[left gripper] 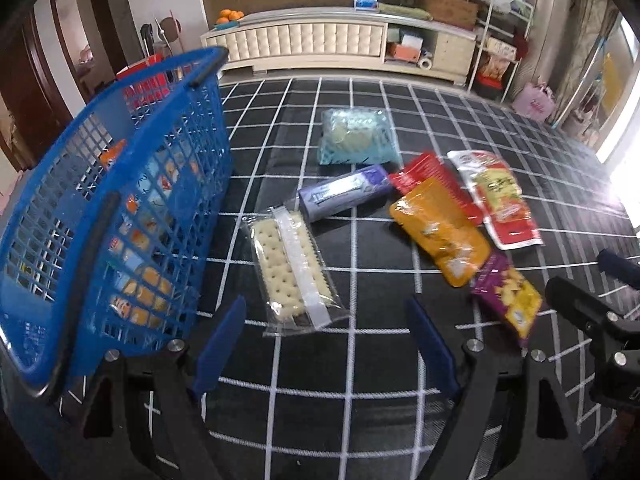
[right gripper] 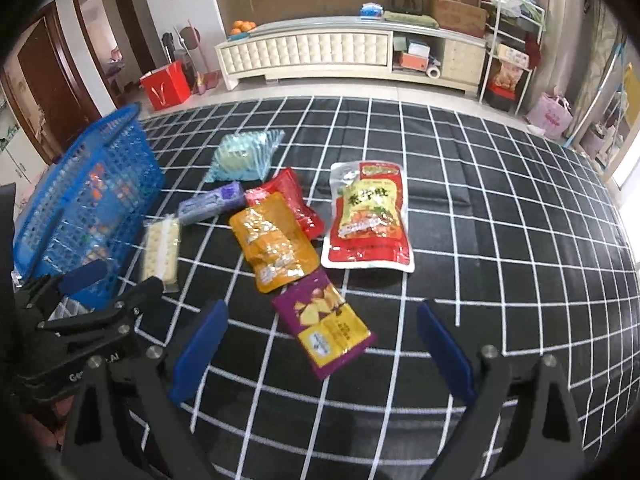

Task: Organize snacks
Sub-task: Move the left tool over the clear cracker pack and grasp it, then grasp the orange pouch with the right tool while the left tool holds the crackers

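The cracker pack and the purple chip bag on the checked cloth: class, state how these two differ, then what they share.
The cracker pack has clear wrapping that shows pale crackers; the purple chip bag is opaque and printed with yellow chips. The cracker pack lies beside the blue basket; the purple chip bag lies further from it, next to the orange pouch. Both lie flat on the checked cloth, ungripped.

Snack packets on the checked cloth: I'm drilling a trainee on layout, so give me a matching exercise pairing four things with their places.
Things:
1. cracker pack
2. orange pouch
3. purple chip bag
4. blue basket

Places:
A. overlaps the red packet
B. nearest the right gripper
C. left edge of the cloth
D. just beside the basket

Pairs: 1-D, 2-A, 3-B, 4-C
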Tool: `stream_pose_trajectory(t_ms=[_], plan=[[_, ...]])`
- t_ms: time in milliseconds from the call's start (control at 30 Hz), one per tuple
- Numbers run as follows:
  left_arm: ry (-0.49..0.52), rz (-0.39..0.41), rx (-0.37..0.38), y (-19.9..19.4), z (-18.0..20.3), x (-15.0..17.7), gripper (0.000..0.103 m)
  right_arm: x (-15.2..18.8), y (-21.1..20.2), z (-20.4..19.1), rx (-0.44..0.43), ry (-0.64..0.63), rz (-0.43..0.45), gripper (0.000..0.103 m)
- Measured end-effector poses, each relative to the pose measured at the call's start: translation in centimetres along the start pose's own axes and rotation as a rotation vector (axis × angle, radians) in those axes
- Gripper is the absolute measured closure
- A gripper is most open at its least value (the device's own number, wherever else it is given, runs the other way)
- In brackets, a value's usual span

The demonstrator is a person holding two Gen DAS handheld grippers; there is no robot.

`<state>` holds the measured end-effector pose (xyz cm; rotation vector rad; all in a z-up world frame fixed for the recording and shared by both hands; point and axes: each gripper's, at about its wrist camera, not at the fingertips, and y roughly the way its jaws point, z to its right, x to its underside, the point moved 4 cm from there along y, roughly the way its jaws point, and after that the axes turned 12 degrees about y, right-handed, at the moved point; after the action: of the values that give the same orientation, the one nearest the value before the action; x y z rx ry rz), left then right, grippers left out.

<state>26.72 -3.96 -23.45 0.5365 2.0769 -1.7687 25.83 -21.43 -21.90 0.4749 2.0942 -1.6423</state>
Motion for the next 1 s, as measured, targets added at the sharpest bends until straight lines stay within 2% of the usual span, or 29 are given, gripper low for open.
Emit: stream_pose_trajectory(t_ms=[100,167,233,300,467,500,533,600,733,833,1000], plan=[[0.009,-0.029,-0.016,1.5,-0.3,-0.2,0.025,-0.1,1.4,-0.4,0.038,-0.036,0.012,0.006],[-0.006,-0.052,-0.013,2.5,-0.8,-0.2,0.026,0.0,2.3,-0.6,0.012,-0.028,-0.01,0.006],[-0.007,-0.085,-0.046,3.4,-1.2,-0.1,0.026,0.0,2.9,-0.7,0.004,-0.021,-0.024,0.006],[-0.007,-0.097,-0.03,4.2,-1.4,-0.2,0.026,-0.1,3.4,-0.9,-0.002,-0.016,-0.029,0.006],[-0.024,-0.126,-0.009,5.8,-1.9,-0.4,0.034,-0.2,3.7,-0.6,0.001,0.017,-0.011,0.006],[-0.031,-0.119,-0.004,5.8,-1.9,-0.4,0.042,-0.2,3.7,-0.6,0.009,0.012,-0.008,0.006],[-0.039,-0.114,-0.002,5.8,-2.0,-0.5,0.046,-0.1,3.8,-0.6,0.022,0.0,-0.006,0.006],[-0.044,-0.112,0.004,5.9,-2.1,-0.5,0.049,0.0,3.8,-0.7,0.041,-0.017,-0.004,0.006],[-0.014,-0.092,-0.003,5.6,-1.7,-0.5,0.057,0.1,3.9,-0.5,0.018,0.0,-0.025,0.006],[-0.028,-0.09,0.024,5.1,-1.8,-0.2,0.058,-0.1,3.7,-0.7,0.002,-0.01,-0.032,0.006],[0.001,-0.019,0.035,2.1,-1.6,0.0,0.059,-0.7,3.8,-1.3,-0.065,-0.027,-0.057,0.006]])
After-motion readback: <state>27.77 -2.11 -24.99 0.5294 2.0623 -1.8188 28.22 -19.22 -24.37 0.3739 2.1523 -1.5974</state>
